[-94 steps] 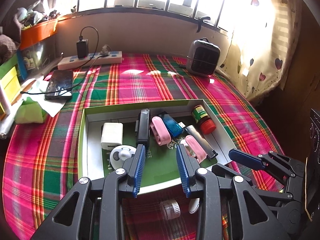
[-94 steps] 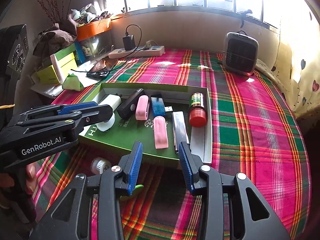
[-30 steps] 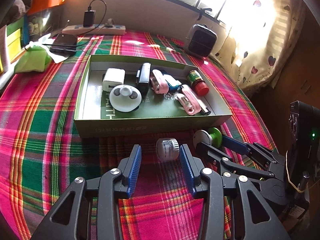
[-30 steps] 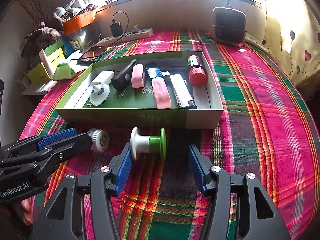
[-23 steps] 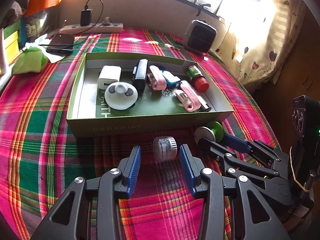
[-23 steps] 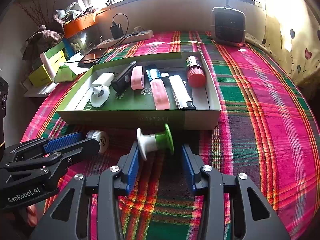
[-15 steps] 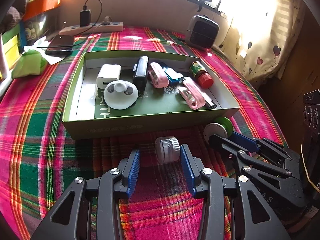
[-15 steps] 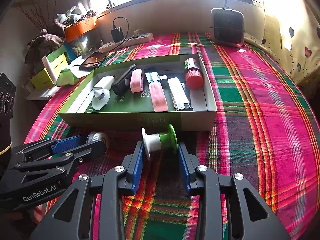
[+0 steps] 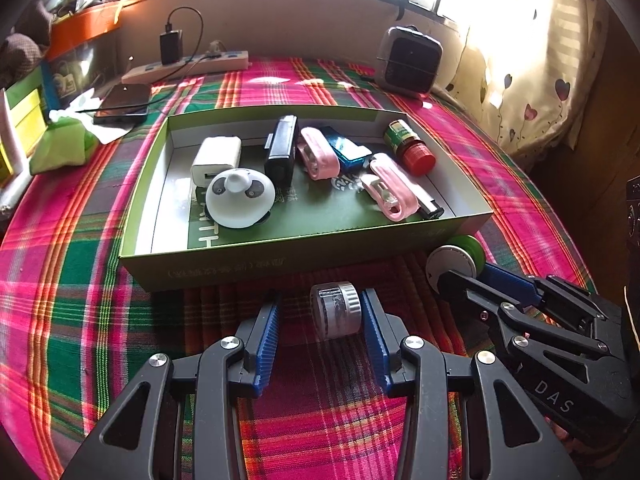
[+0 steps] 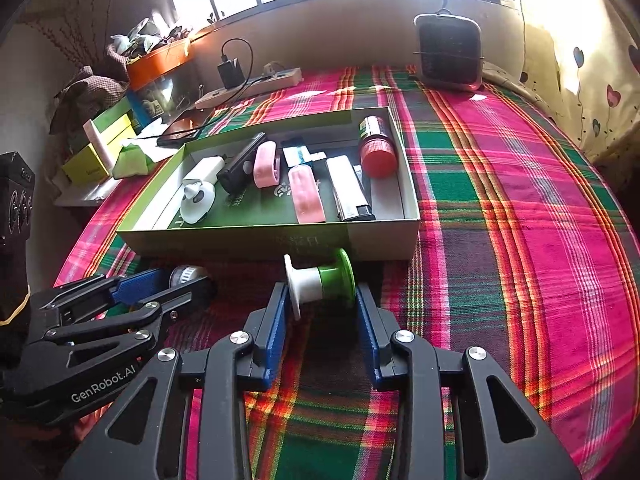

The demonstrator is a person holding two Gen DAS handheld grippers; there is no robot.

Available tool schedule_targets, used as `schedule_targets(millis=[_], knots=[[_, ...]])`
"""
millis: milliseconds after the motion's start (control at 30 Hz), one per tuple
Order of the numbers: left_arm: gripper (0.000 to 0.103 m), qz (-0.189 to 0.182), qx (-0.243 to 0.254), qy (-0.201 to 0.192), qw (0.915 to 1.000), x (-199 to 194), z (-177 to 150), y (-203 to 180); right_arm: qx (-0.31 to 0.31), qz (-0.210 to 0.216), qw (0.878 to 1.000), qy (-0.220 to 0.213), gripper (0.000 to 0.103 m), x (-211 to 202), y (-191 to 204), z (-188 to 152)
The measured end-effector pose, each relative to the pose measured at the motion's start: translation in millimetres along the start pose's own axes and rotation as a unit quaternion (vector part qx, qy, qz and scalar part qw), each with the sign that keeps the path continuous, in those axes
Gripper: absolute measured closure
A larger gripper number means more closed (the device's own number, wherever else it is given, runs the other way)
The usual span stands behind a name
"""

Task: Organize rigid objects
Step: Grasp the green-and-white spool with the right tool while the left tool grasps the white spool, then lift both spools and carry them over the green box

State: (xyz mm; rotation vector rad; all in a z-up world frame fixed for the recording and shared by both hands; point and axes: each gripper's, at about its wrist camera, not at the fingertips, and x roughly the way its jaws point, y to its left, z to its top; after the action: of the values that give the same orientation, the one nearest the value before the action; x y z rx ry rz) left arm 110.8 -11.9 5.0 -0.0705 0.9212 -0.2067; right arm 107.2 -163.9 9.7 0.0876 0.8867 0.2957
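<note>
Down on the plaid cloth point(image 9: 72, 320), just in front of the green box point(image 9: 280, 264), lie the two loose things. The left claw point(image 9: 320, 328) stands apart around a small clear jar point(image 9: 336, 314) lying on its side; the right pad seems to touch the jar, while a gap shows on the left, so it is not clamped. The right claw point(image 10: 322, 316) brackets a white and green spool point(image 10: 320, 280), also on its side, with its pads right at the spool's two ends; whether they press it or only touch cannot be told.

Inside the box sit a white charger point(image 9: 216, 156), a round panda-faced piece point(image 9: 240, 198), a black clip point(image 9: 282, 146), two pink cases point(image 9: 390, 186), a blue stick point(image 9: 346, 152), a silver lighter point(image 10: 348, 190) and a red-capped bottle point(image 9: 408, 146). Farther back stand a power strip point(image 9: 188, 70) and a small heater point(image 9: 410, 60) under the window.
</note>
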Motion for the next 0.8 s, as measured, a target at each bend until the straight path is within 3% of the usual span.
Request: schedule_targets(millis=[133,333,800], knots=[[0.076,0.002,-0.001,0.000,1.0000,-0.1,-0.3,0.3,0.001,0.001,1.000,0.000,0.069,-0.5,-0.5,-0.4],[0.084,0.003,0.002,-0.001,1.0000,-0.2,-1.0,-1.0,0.001,0.001,1.000,0.000,0.069,-0.5,-0.3,-0.4],[0.085,0.003,-0.001,-0.007,1.0000,-3.8,-1.3,0.5,-0.003,-0.002,1.000,-0.001,0.069,-1.5,1.3,-1.6]])
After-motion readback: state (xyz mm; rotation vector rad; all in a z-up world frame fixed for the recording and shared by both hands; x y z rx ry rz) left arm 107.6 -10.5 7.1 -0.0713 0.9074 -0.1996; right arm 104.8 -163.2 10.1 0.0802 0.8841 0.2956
